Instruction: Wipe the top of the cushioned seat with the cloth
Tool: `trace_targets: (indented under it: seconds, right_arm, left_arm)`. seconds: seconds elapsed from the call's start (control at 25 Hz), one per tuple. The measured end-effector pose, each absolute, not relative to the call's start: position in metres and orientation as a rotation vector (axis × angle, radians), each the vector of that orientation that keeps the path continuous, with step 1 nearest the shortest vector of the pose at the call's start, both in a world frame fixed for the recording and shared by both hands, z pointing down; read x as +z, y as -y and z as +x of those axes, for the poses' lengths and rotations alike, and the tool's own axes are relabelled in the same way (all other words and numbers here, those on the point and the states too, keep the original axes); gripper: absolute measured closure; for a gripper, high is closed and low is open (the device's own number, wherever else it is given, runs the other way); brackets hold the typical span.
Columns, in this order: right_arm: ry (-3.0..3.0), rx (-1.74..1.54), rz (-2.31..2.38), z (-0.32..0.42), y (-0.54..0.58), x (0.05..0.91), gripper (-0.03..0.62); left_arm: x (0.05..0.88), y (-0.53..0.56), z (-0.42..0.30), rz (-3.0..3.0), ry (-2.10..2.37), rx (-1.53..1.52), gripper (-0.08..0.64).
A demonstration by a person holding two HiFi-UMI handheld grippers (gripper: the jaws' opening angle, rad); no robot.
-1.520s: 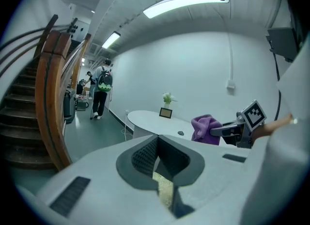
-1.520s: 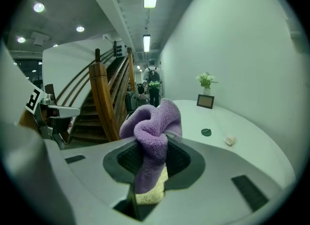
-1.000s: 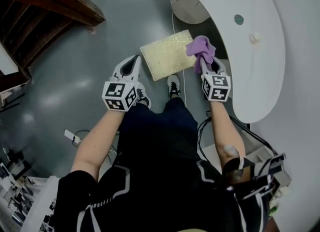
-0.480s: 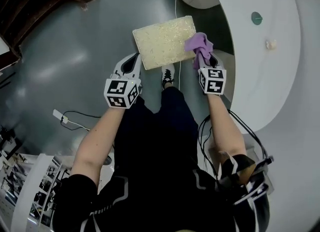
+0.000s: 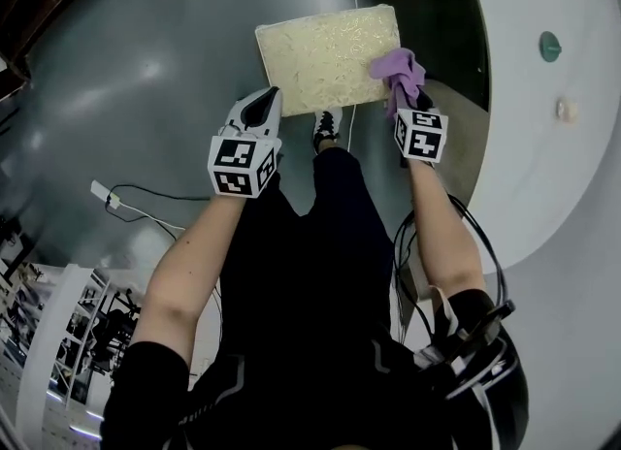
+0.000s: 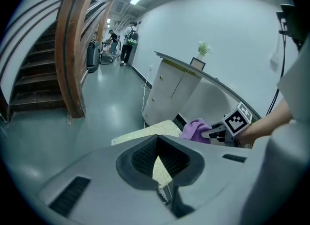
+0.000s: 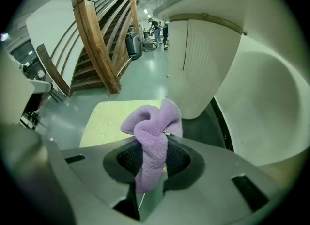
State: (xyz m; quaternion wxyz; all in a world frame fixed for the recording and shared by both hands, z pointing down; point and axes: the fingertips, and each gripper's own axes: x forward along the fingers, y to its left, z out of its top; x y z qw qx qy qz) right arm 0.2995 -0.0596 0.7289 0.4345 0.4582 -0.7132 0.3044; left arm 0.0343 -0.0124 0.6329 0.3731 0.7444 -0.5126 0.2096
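Observation:
The cushioned seat [image 5: 325, 55] is a pale yellow rectangular pad low over the grey floor, straight ahead of me. My right gripper [image 5: 400, 99] is shut on a bunched purple cloth [image 5: 398, 72], which hangs over the seat's right edge. In the right gripper view the cloth [image 7: 152, 132] sticks up between the jaws, with the seat [image 7: 109, 120] just beyond. My left gripper [image 5: 267, 101] is shut and holds nothing, its tip at the seat's near left corner. The left gripper view shows the seat [image 6: 145, 133] and the cloth [image 6: 194, 130].
A white curved counter [image 5: 543, 128] wraps around the right side, close to the seat. A wooden staircase [image 7: 97, 40] rises at the left. A cable and plug [image 5: 112, 196] lie on the floor at the left. My shoe [image 5: 326, 128] stands at the seat's near edge. People [image 6: 123, 42] stand far down the corridor.
Both grippers have moved forward to the seat. The left tip now reaches the seat's near left corner. The cloth stays gripped at the seat's right edge.

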Motion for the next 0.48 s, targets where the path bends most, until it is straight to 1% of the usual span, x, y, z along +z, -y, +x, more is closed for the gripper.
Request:
trace_targets:
  seconds: [0.48]
  right_arm:
    - [1.653, 0.808, 1.129, 0.331, 0.061, 0.813, 0.489]
  left_arm:
    - [0.694, -0.004, 0.043, 1.808, 1.299, 0.533, 0.557]
